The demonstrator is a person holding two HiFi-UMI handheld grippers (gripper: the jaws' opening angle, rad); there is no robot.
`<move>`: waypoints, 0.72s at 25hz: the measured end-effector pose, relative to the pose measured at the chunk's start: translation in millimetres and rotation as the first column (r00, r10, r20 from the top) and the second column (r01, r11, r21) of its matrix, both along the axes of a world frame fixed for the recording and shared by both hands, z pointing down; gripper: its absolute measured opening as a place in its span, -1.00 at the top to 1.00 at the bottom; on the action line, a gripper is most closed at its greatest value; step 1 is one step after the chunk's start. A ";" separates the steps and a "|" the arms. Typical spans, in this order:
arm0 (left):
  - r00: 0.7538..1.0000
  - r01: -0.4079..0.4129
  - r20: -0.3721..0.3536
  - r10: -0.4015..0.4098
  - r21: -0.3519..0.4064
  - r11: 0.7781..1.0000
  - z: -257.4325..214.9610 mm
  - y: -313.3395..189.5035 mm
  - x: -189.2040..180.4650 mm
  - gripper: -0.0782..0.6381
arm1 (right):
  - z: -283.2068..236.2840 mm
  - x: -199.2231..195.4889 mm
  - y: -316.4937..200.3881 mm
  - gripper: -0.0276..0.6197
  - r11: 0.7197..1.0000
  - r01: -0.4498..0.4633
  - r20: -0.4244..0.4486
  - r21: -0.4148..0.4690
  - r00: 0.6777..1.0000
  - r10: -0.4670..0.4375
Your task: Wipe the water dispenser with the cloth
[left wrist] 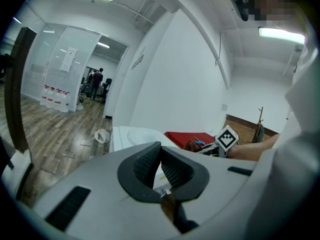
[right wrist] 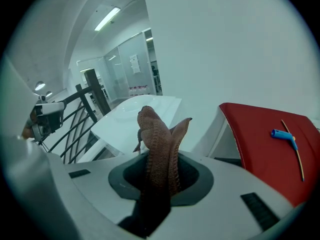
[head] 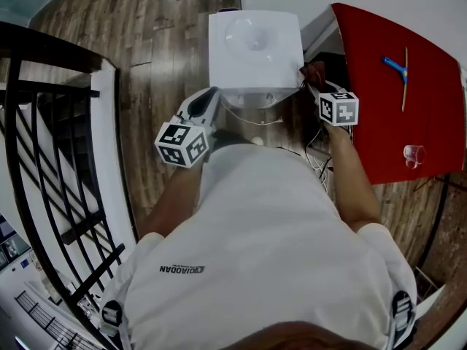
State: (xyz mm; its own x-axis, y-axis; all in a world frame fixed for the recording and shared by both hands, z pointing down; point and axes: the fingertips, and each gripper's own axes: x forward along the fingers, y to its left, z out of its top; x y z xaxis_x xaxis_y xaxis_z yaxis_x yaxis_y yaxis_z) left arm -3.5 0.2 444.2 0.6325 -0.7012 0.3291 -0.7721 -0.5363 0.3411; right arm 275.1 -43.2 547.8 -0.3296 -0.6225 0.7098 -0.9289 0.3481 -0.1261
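The water dispenser (head: pixel 255 42) stands at the upper centre of the head view, its white top facing the camera, on the wooden floor (head: pixel 160 28); the person's white-shirted torso fills the lower half of that frame. The right gripper (head: pixel 311 84) sits at the dispenser's lower right corner in the frame; its jaws are clamped on the cloth (head: pixel 314 71), a brownish bundle just beside that corner, and whether the cloth touches the white surface cannot be told. In the right gripper view the cloth (right wrist: pixel 156 134) rises in a ribbed fold out of the closed jaws of the right gripper (right wrist: pixel 161 170), with the dispenser's pale top (right wrist: pixel 135 115) beyond it at centre left.

The left gripper (head: pixel 211 98) lies at the dispenser's lower left edge in the head view; in its own view the dark pads of the left gripper (left wrist: pixel 160 153) meet at their tips and nothing is held between them; the dispenser (left wrist: pixel 131 134) shows just past them.

A red table (head: pixel 394 122) fills the right side of the head view, carrying a blue-headed tool (head: pixel 394 67) with a thin stick handle and, lower down, a clear glass (head: pixel 414 154); a black railing (head: pixel 44 144) runs down the left side.
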 end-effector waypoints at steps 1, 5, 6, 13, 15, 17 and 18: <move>1.000 0.009 -0.001 -0.009 -0.003 1.000 0.9 1.0 -1.6 0.79 | -1.2 2.8 0.3 0.65 1.000 0.001 -0.007 0.001 1.000 -0.001; 1.000 0.025 -0.006 -0.025 -0.006 1.000 -0.2 1.1 -6.5 0.79 | -12.0 8.9 2.3 0.65 0.999 0.007 -0.031 0.034 0.999 -0.006; 1.000 0.023 -0.007 -0.023 -0.002 1.000 -1.2 0.5 -7.0 0.79 | -15.8 8.2 3.6 0.65 0.999 0.012 -0.037 0.051 0.999 -0.010; 0.999 0.032 -0.020 -0.031 0.023 0.999 -8.7 1.2 -25.7 0.79 | -42.3 -59.3 16.8 0.65 0.973 0.146 -0.008 0.180 0.989 -0.147; 0.999 0.037 -0.020 -0.037 0.020 0.999 -9.8 7.5 -36.5 0.79 | -41.4 -104.6 28.3 0.65 0.949 0.259 -0.022 0.179 0.966 -0.259; 0.999 0.039 -0.019 -0.039 0.020 0.999 -12.2 16.6 -47.3 0.79 | -36.6 -153.9 42.2 0.65 0.905 0.393 -0.064 0.163 0.919 -0.388; 0.999 0.039 -0.018 -0.039 0.020 0.999 -13.4 21.6 -52.4 0.79 | -32.4 -177.3 48.7 0.65 0.876 0.459 -0.094 0.150 0.888 -0.450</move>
State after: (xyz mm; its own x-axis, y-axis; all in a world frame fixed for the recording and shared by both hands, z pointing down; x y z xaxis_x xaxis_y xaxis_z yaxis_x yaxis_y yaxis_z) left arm -56.0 21.8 430.8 0.6102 -0.7317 0.3037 -0.7863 -0.5128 0.3445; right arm 97.8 5.6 515.4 -0.5679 -0.5220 0.6364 -0.6671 0.7448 0.0156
